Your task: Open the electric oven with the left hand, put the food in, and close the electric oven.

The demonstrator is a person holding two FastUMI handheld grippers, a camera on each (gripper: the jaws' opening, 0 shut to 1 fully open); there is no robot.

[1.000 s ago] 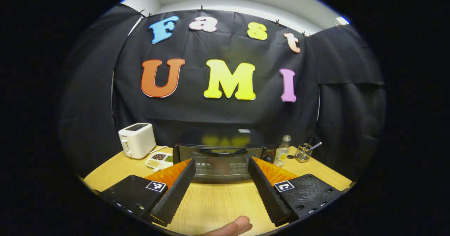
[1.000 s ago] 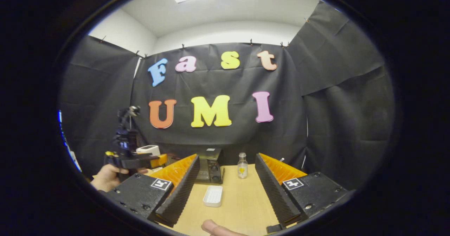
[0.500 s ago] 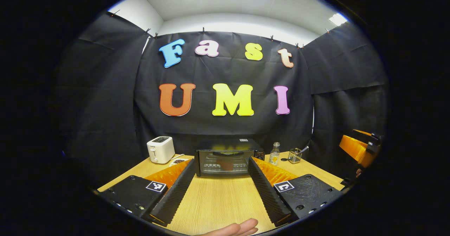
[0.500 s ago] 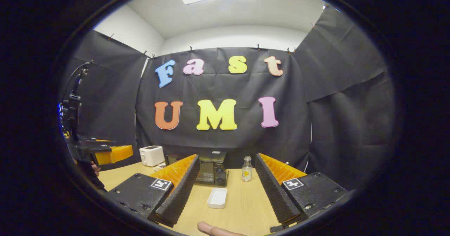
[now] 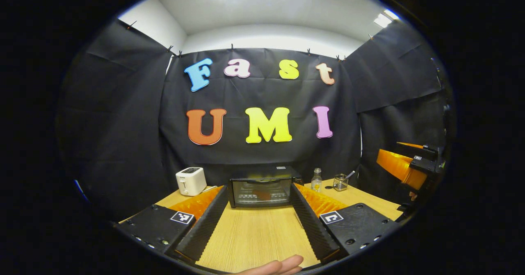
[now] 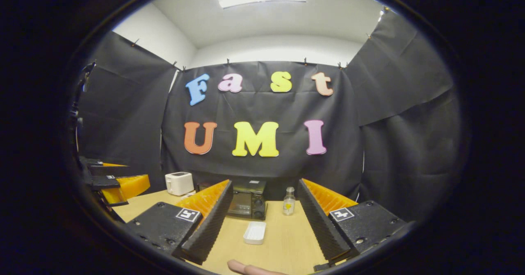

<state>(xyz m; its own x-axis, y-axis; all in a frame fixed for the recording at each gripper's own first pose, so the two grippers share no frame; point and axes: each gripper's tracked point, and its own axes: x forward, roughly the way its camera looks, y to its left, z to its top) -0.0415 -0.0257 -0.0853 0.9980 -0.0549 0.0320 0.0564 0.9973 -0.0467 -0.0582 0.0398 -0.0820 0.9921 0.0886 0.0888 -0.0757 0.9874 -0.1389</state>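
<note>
Oven (image 5: pixel 264 187) sits at twelve o'clock beyond my left gripper (image 5: pixel 258 221), door closed, something reddish inside behind the glass. Both my grippers hold nothing, fingers spread wide; the right gripper (image 6: pixel 264 223) frames a white tray (image 6: pixel 254 232), apparently empty. At two o'clock, the left gripper view catches a glass jar (image 5: pixel 340 182) holding a utensil; at ten, a toaster (image 5: pixel 190 180).

Left gripper (image 5: pixel 258 221) at 6 o'clock, jaws spread wide, nothing between them, above bare wooden table (image 5: pixel 254 238). Oven (image 5: pixel 262 191) dead ahead at 12 o'clock, door closed, something reddish dimly behind the glass. Toaster (image 5: pixel 190 180) at 10 o'clock. Bottle (image 5: pixel 316 179) and glass cup (image 5: pixel 340 181) at 1 o'clock. Right gripper (image 5: pixel 404 166) at 3 o'clock, off the table's edge. Fingertip (image 5: pixel 279 265) at bottom edge.
</note>
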